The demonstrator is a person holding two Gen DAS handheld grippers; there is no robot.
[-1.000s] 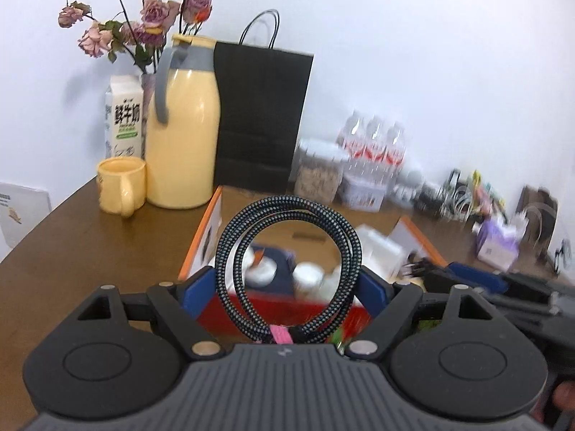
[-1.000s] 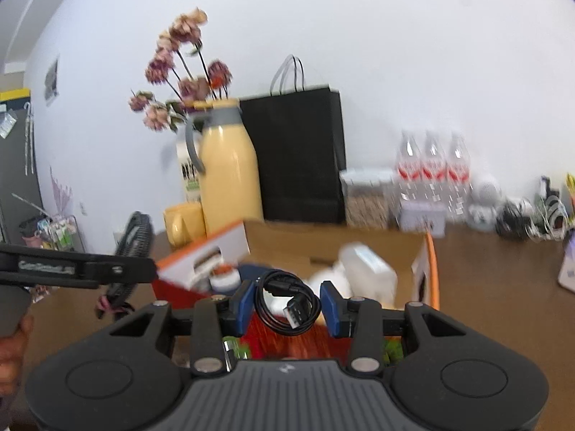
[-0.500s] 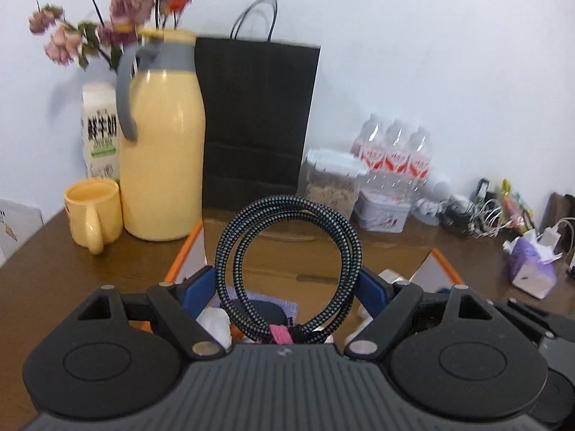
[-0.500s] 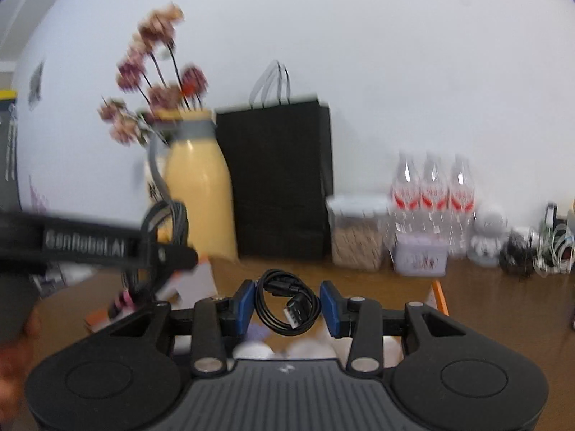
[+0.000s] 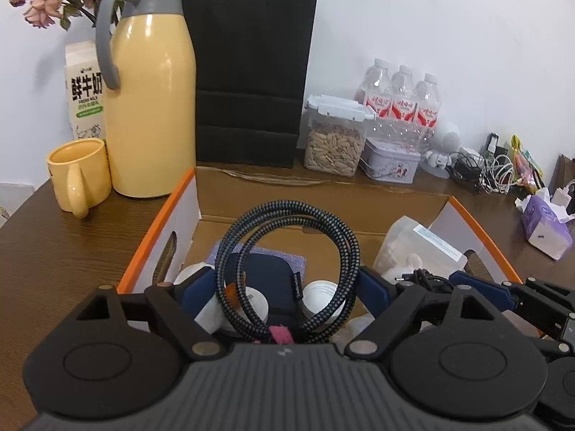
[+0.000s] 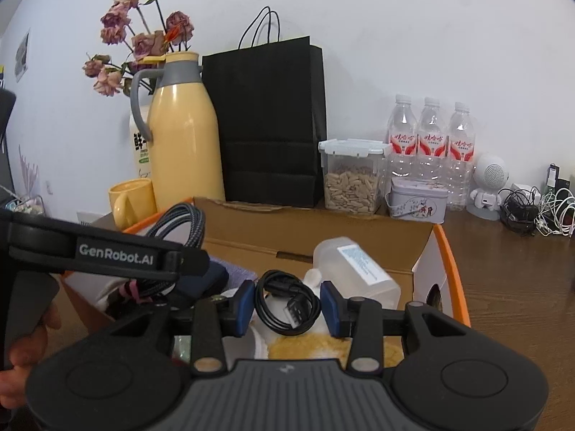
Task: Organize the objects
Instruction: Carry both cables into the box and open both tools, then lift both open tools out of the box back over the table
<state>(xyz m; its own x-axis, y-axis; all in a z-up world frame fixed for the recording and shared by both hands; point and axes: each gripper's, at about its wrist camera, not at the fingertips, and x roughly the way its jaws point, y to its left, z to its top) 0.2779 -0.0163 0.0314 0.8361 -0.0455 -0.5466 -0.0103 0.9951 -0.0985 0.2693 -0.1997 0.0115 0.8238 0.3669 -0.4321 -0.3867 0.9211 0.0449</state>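
Hovering now over the open box point(image 5: 470, 222), both grippers have come forward and down. The left gripper point(image 5: 287, 287), jaws just widening, still cradles the braided cable point(image 5: 287, 251); the right gripper point(image 6: 287, 309) stays clamped on the black cable point(image 6: 287, 305), so both look ready to drop in.

We see the cardboard box point(image 5: 201, 194) at the centre of the table point(image 5: 54, 251), with the jug point(image 5: 151, 107) and mug point(image 5: 77, 176) at its upper left and the paper bag point(image 5: 251, 72) right behind it. The seed container point(image 5: 334, 140), tin point(image 5: 390, 163) and water bottles point(image 5: 402, 100) stand right of the bag (bottles rearmost), and the tissue pack point(image 5: 546, 226) lies at the far right.
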